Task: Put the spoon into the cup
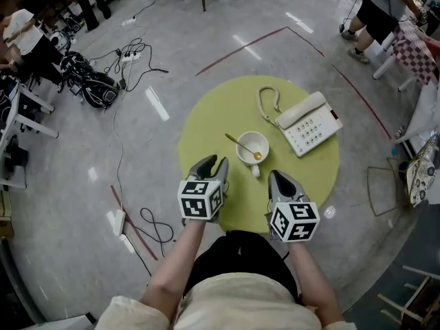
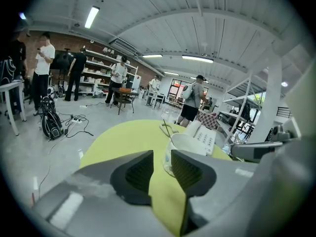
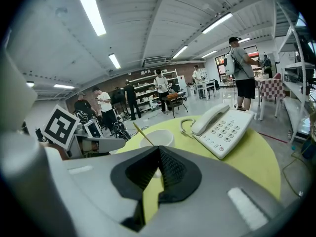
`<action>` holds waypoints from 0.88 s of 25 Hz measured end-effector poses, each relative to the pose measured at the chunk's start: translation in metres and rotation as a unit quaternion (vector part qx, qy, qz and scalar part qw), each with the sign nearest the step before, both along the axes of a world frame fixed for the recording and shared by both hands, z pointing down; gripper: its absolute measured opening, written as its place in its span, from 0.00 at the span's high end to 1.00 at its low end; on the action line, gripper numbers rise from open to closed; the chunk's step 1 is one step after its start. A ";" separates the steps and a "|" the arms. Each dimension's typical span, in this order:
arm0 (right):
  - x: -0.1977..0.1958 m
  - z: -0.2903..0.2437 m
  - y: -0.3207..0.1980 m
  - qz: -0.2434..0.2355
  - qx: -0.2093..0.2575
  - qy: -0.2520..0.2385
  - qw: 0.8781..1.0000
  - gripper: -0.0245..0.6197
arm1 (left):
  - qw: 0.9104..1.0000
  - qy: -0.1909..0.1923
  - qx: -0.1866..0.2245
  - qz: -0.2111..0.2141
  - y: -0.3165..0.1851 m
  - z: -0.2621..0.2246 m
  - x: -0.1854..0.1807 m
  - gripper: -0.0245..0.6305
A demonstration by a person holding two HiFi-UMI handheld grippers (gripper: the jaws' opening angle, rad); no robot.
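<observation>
On the green desk point(image 1: 206, 122), spoon point(image 1: 237, 141) stands in cup point(image 1: 265, 143).
Left gripper point(image 1: 212, 162) released and empty; right gripper point(image 1: 276, 177) clenched on nothing; both near the cup.

Round yellow-green surface point(image 1: 206, 126) before me, workshop floor all round.
White push-button telephone point(image 1: 313, 126) on the surface's far right part, handset in its cradle, coiled cord point(image 1: 267, 100) looping off to its left. On the grey floor point(image 1: 69, 184): red tape lines point(image 1: 240, 49), black cables point(image 1: 134, 60) tangled to my far left, a checkered cloth point(image 1: 414, 50) and a standing person point(image 1: 375, 12) far right.
</observation>
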State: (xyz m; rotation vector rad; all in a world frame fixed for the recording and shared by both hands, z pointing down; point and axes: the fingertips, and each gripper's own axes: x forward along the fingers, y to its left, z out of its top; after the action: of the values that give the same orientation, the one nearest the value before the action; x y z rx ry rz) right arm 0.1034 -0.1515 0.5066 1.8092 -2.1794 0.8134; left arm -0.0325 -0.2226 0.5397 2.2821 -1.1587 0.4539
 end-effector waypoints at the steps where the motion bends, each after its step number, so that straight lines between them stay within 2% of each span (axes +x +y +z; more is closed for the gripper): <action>1: -0.001 0.000 0.001 0.001 0.000 0.001 1.000 0.96 | 1.000 0.000 0.000 0.001 0.002 0.000 -0.002 0.78; 22: -0.021 -0.006 0.038 0.025 0.009 0.012 1.000 0.96 | 0.999 -0.010 0.026 0.043 0.036 -0.013 -0.016 0.92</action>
State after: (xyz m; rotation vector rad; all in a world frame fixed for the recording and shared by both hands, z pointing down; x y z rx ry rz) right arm 0.0820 -0.1135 0.5005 1.8783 -2.1433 0.7804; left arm -0.0489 -0.1862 0.5267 2.3849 -1.0979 0.4855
